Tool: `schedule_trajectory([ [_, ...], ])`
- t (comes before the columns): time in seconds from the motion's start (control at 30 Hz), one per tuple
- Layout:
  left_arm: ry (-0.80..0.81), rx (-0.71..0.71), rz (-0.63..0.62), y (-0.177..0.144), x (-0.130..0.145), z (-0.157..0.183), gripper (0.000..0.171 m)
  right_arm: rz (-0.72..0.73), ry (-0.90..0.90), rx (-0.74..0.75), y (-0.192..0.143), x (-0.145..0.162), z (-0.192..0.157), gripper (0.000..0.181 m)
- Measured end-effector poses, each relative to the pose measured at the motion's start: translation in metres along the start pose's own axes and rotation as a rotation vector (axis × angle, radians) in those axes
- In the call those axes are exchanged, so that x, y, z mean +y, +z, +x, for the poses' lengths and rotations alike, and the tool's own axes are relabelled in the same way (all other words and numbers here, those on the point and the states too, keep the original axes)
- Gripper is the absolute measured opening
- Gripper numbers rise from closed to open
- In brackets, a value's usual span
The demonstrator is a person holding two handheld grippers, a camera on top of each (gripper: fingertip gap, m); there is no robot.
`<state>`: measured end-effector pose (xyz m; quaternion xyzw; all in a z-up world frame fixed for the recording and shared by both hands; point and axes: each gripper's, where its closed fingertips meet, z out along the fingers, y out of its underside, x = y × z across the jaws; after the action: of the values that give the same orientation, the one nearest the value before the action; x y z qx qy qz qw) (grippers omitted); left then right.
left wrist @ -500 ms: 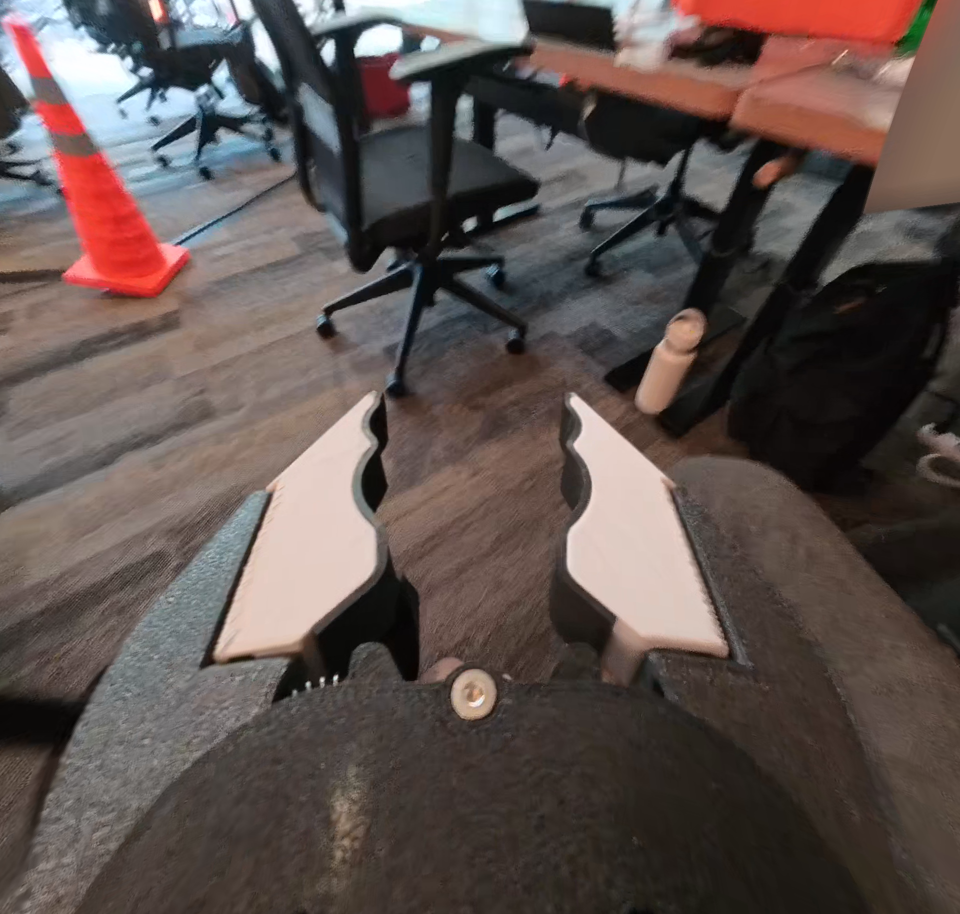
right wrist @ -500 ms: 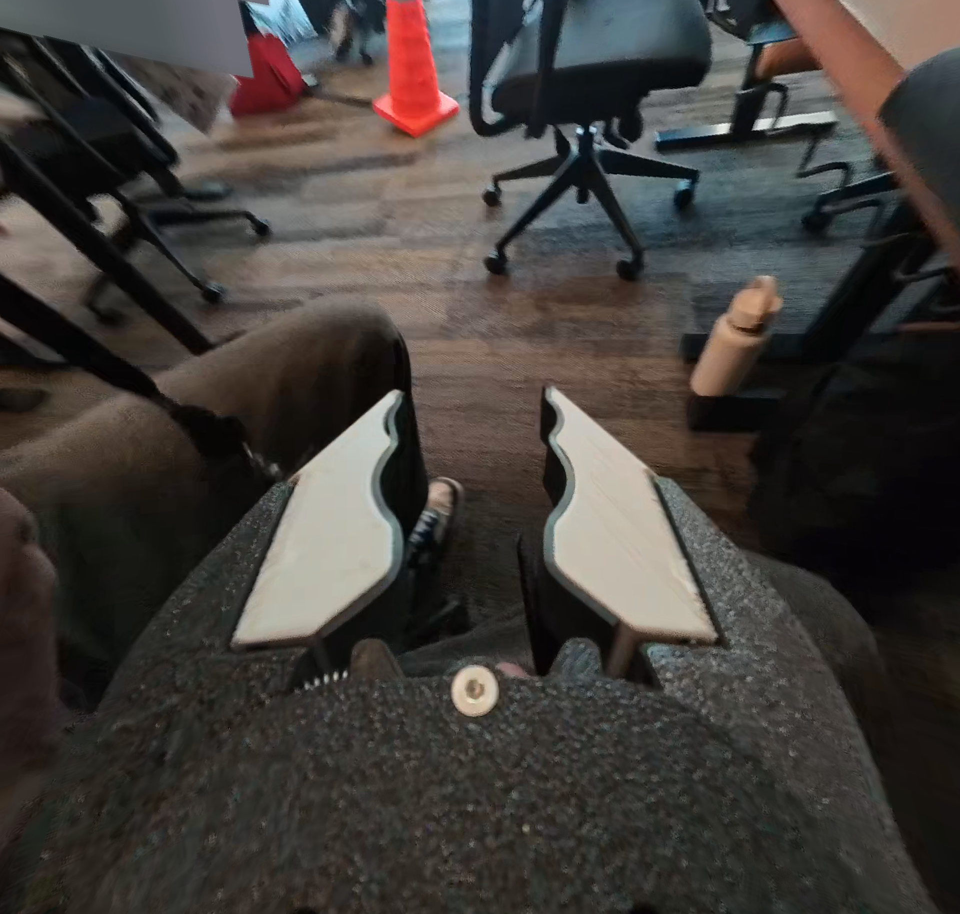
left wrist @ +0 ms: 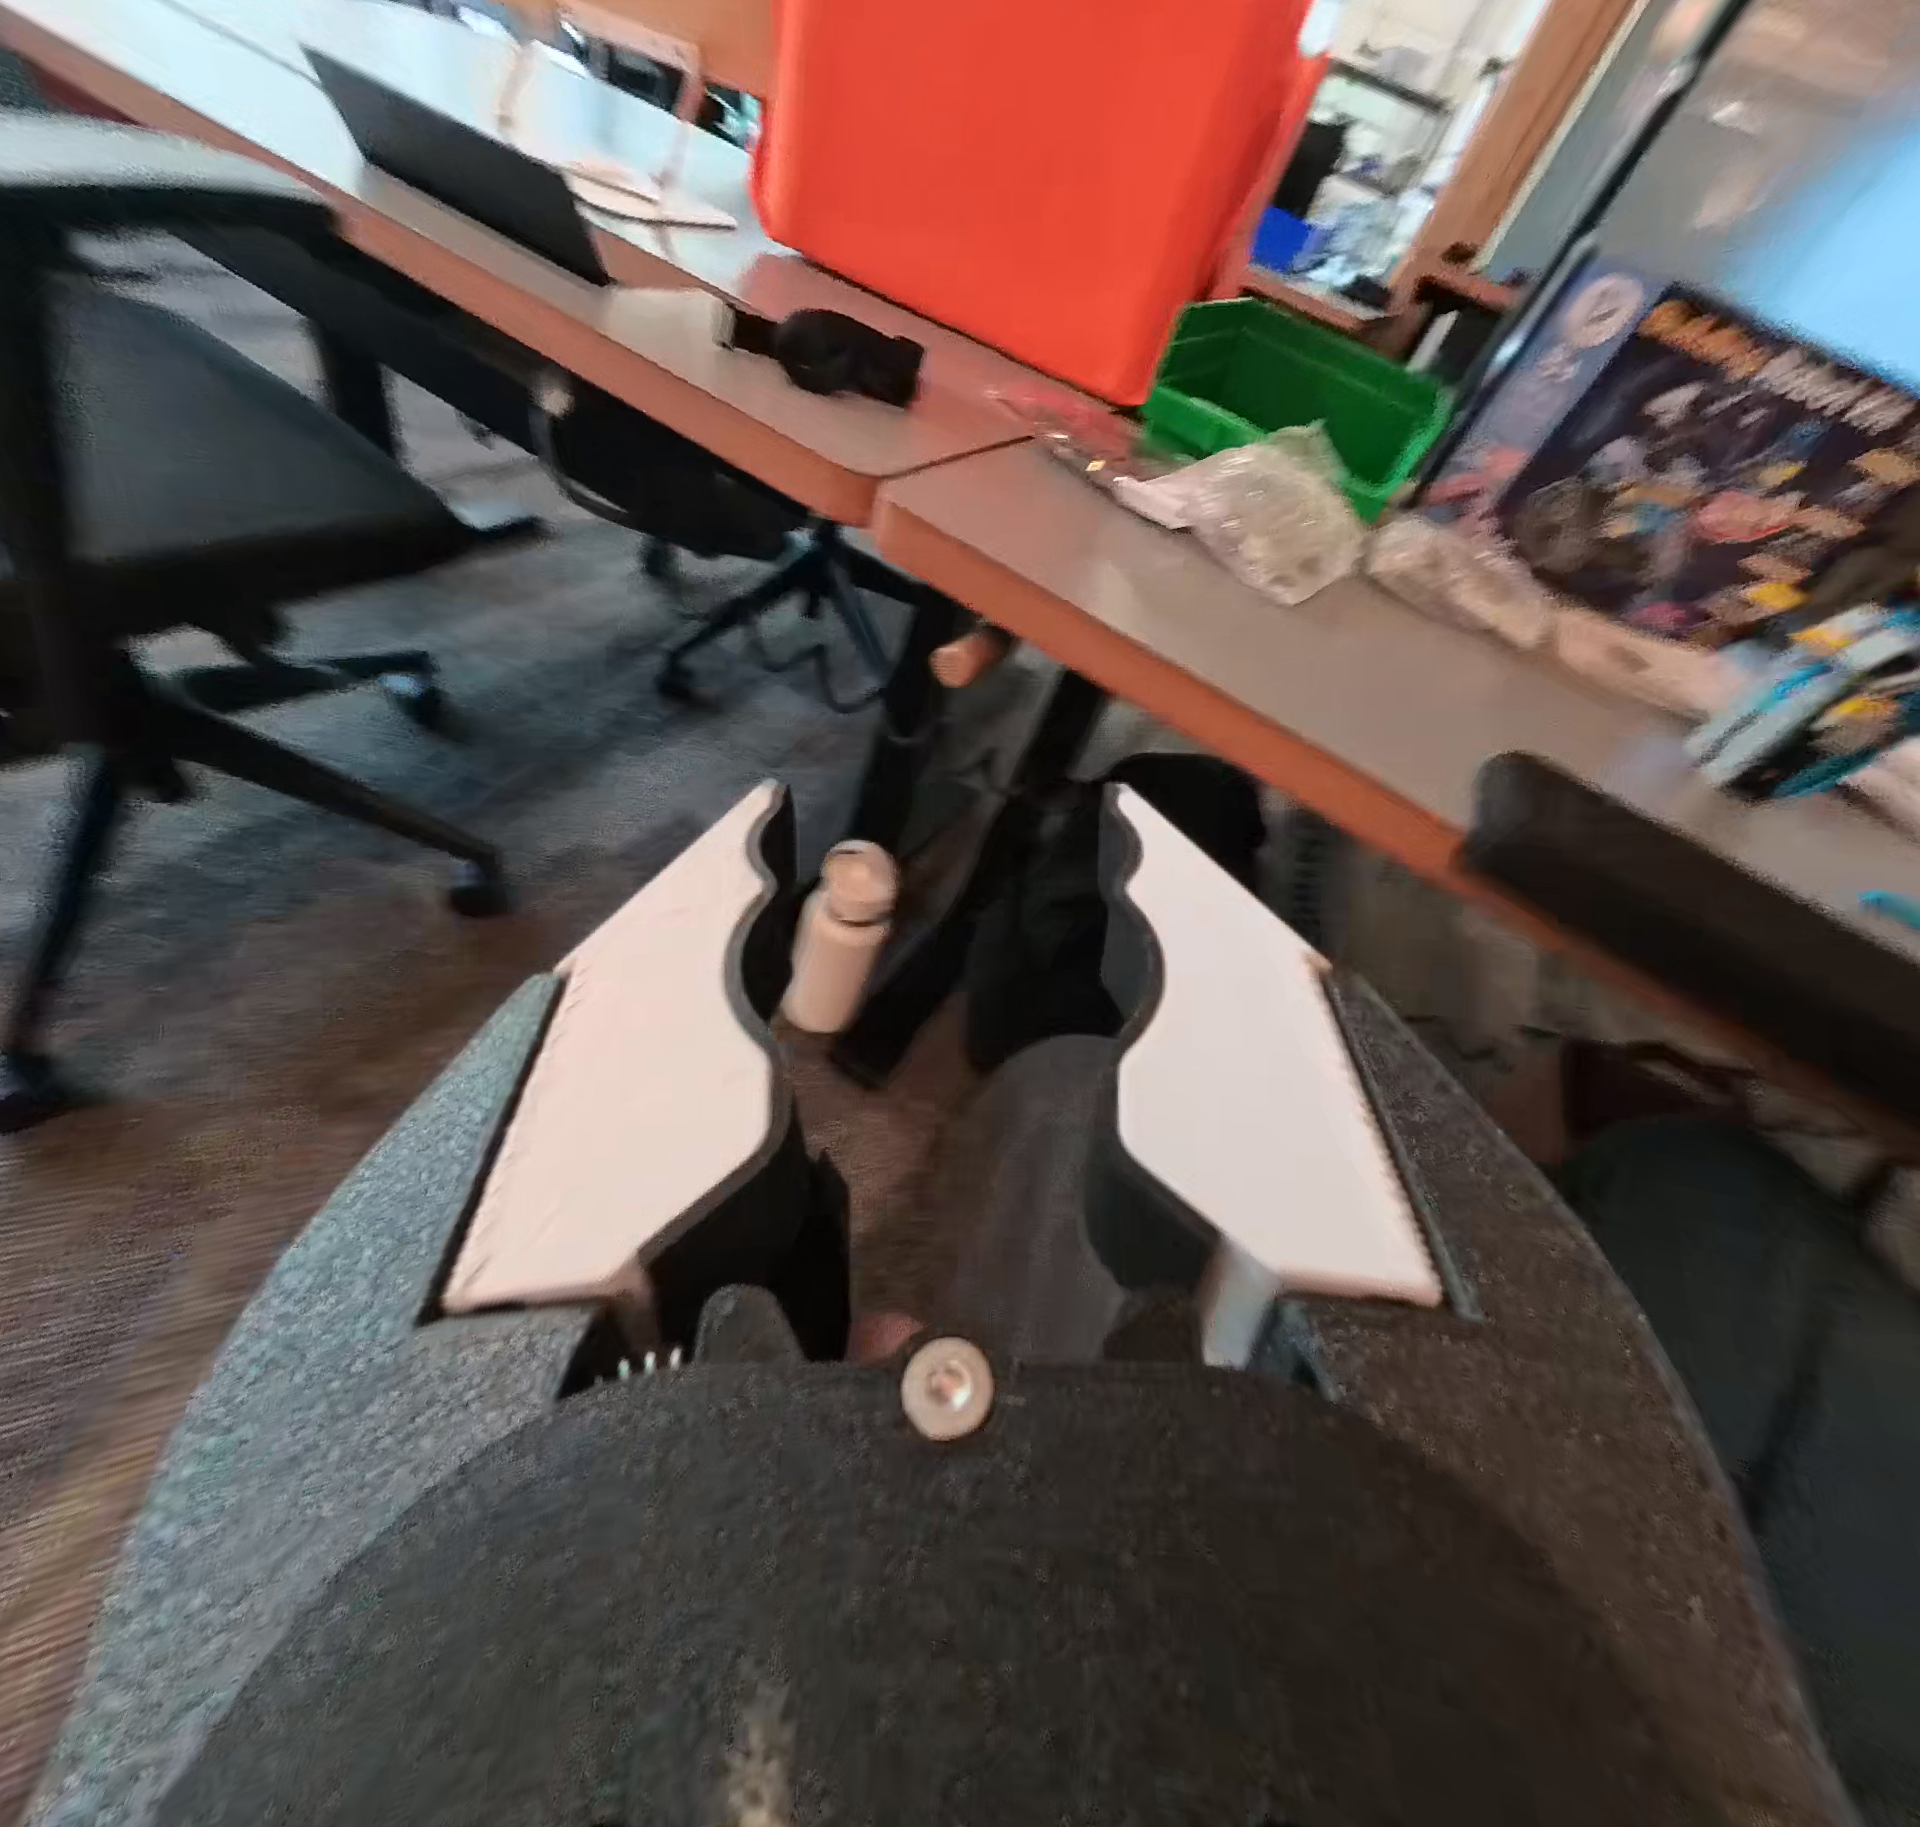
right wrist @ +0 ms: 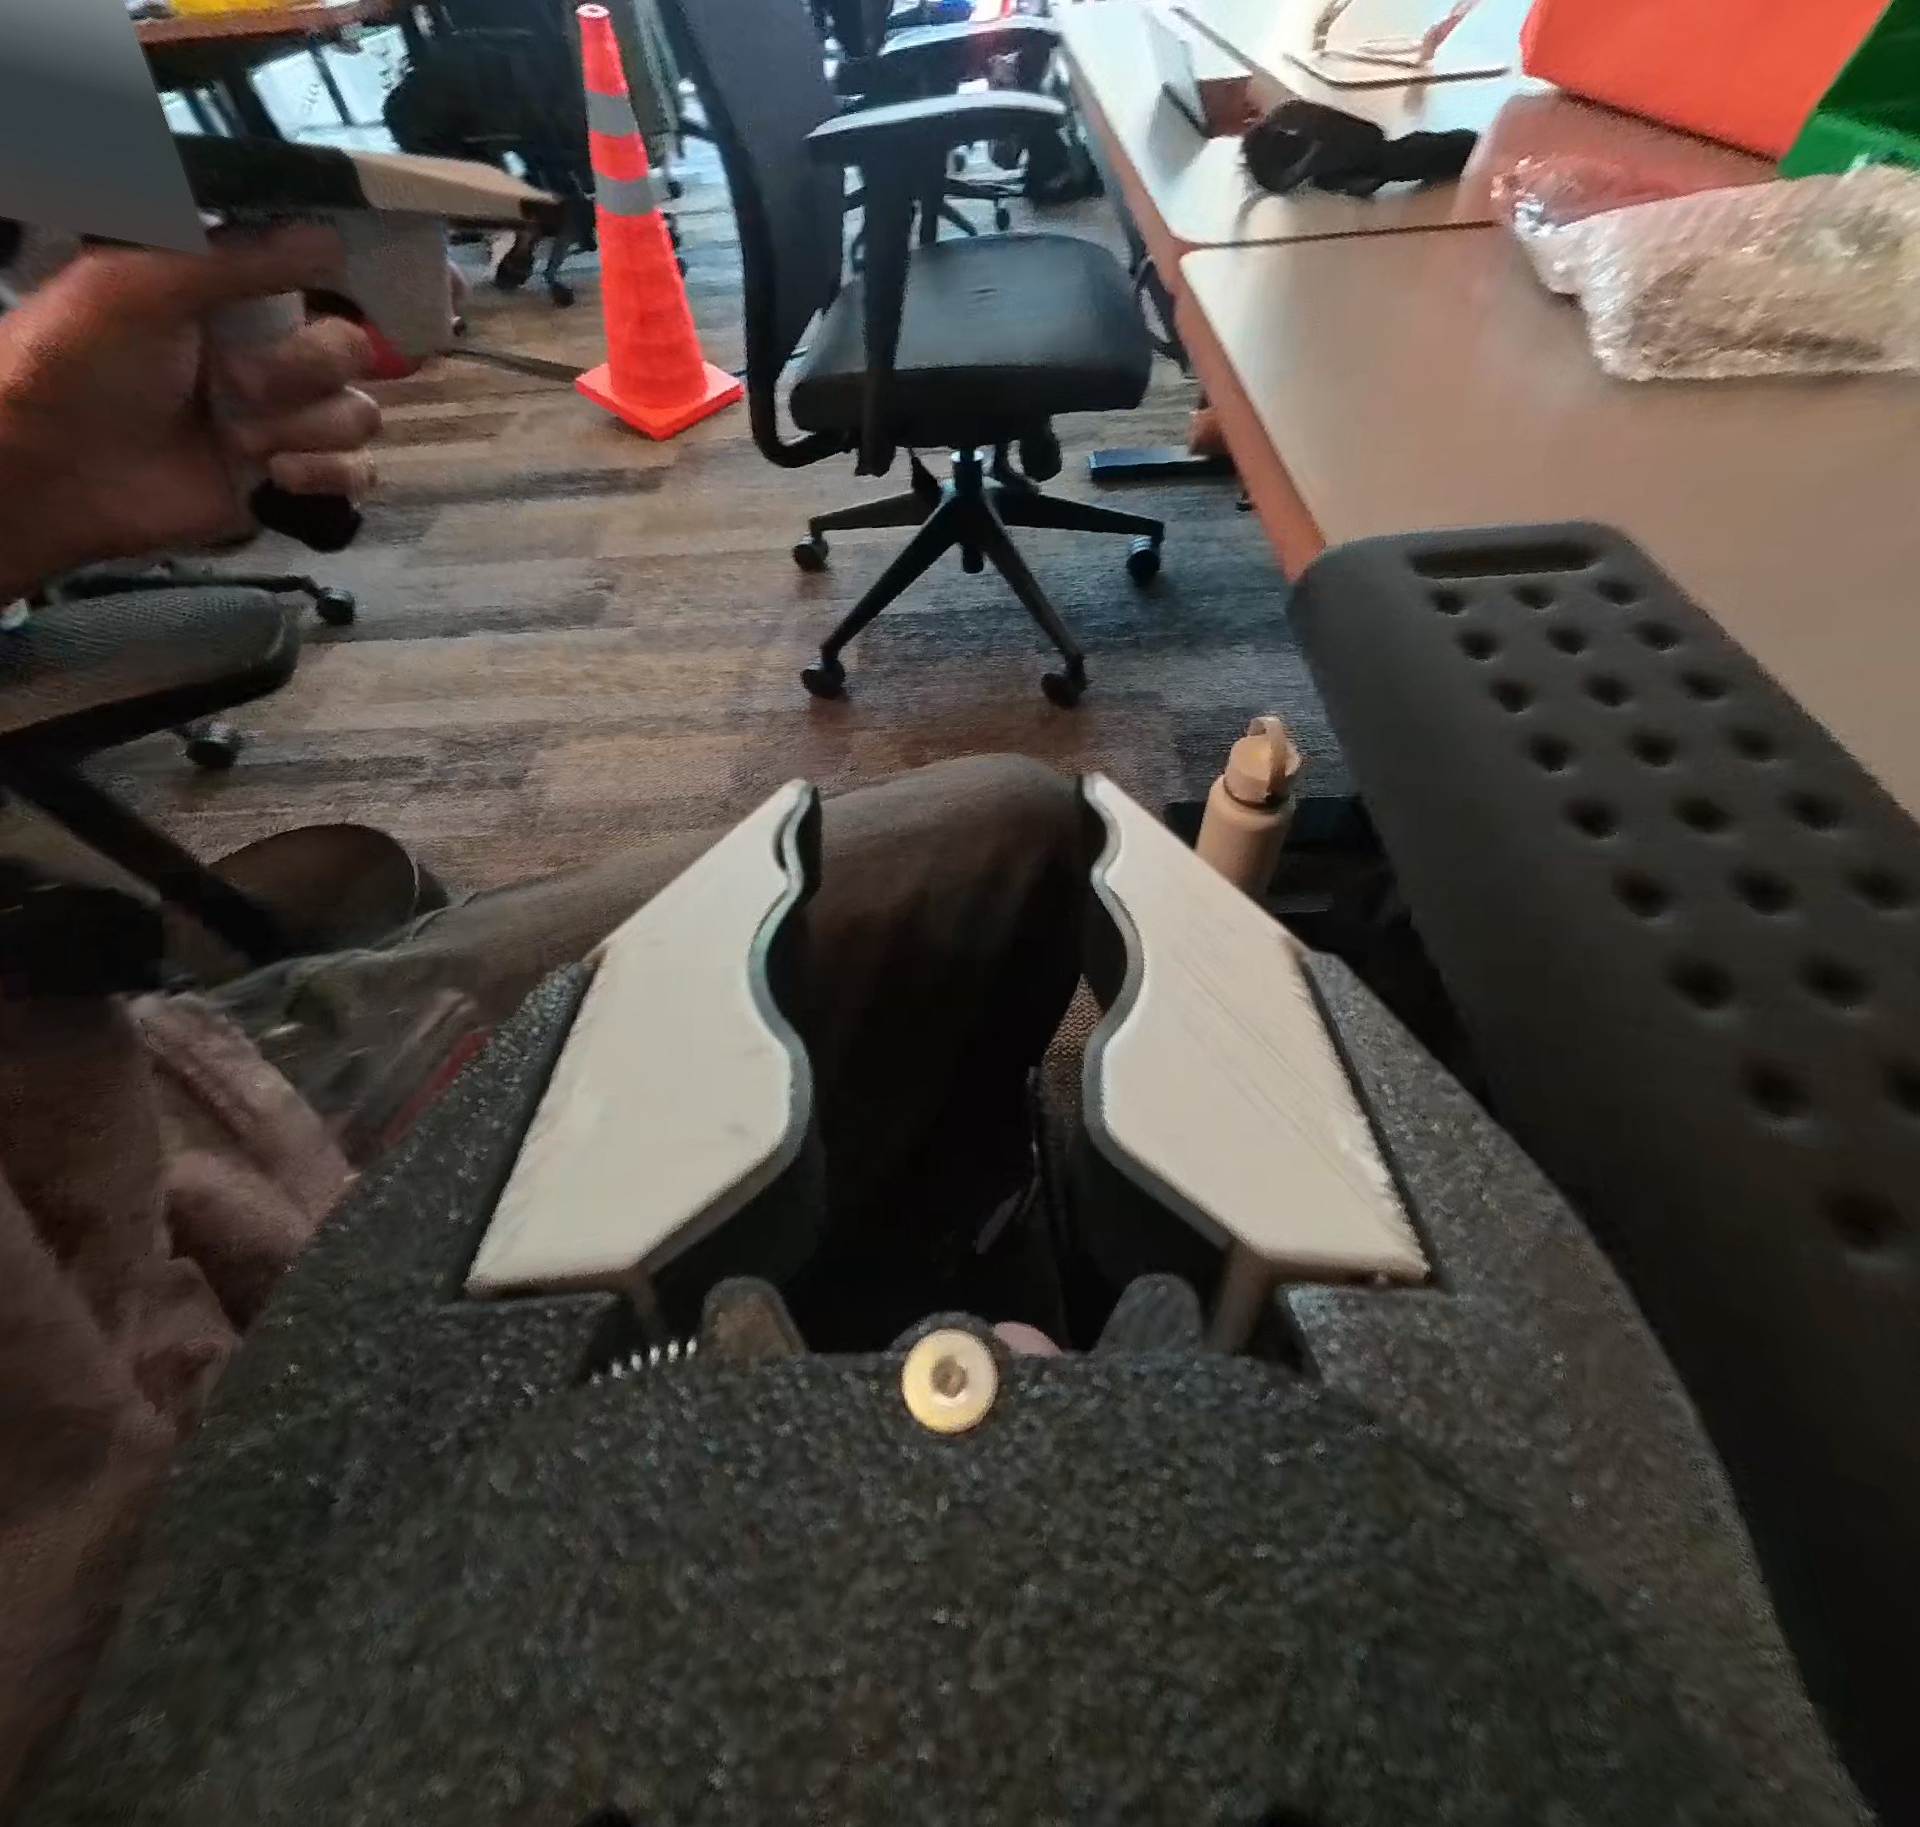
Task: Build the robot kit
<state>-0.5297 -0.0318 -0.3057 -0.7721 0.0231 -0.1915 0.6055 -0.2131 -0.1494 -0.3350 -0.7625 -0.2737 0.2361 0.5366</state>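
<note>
My left gripper (left wrist: 943, 811) is open and empty, held in the air over a person's knee and the floor. It points at a white bottle (left wrist: 836, 936) standing on the floor by a table leg. My right gripper (right wrist: 945, 801) is open and empty, just above a knee in brown trousers (right wrist: 935, 904). The same bottle (right wrist: 1247, 801) stands on the floor just right of its right fingertip. A hand (right wrist: 177, 395) at the far left of the right wrist view grips a handle.
A table (left wrist: 1195, 572) carries an orange box (left wrist: 1029, 136), a green bin (left wrist: 1288, 395), a plastic bag (left wrist: 1268, 499) and a colourful box (left wrist: 1704, 489). A black perforated armrest (right wrist: 1621, 790) is close on the right. An office chair (right wrist: 935, 323) and an orange cone (right wrist: 644, 250) stand on the floor. Spacing between my two grippers at the tips: around 35 cm.
Both grippers have risen and tilted up. The left view has swung right towards the table, so the cone has left it. Both stay open and empty.
</note>
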Motion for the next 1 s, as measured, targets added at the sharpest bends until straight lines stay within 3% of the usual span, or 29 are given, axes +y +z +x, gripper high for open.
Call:
schedule_trajectory([
  [0.07,-0.071,0.071,-0.021,0.023,0.003,0.013,0.059,0.009,0.079,0.050,0.005,0.001,0.016,0.049],
  [0.17,-0.036,0.040,-0.086,0.042,0.017,0.009,0.060,0.012,0.152,0.112,0.000,0.010,0.025,0.055],
  [0.3,-0.029,0.094,-0.090,0.032,0.019,0.021,0.059,0.021,0.035,0.205,-0.024,0.004,0.029,0.054],
  [0.47,-0.041,0.138,-0.069,0.021,0.013,0.043,0.058,0.109,0.099,0.241,-0.050,-0.003,0.021,0.050],
  [0.77,0.208,0.151,-0.124,0.054,0.032,0.082,0.059,0.195,0.246,0.271,-0.077,-0.001,0.047,0.047],
  [1.0,0.370,0.146,-0.139,0.058,0.044,0.094,0.059,0.215,0.331,0.332,-0.094,0.004,0.060,0.044],
])
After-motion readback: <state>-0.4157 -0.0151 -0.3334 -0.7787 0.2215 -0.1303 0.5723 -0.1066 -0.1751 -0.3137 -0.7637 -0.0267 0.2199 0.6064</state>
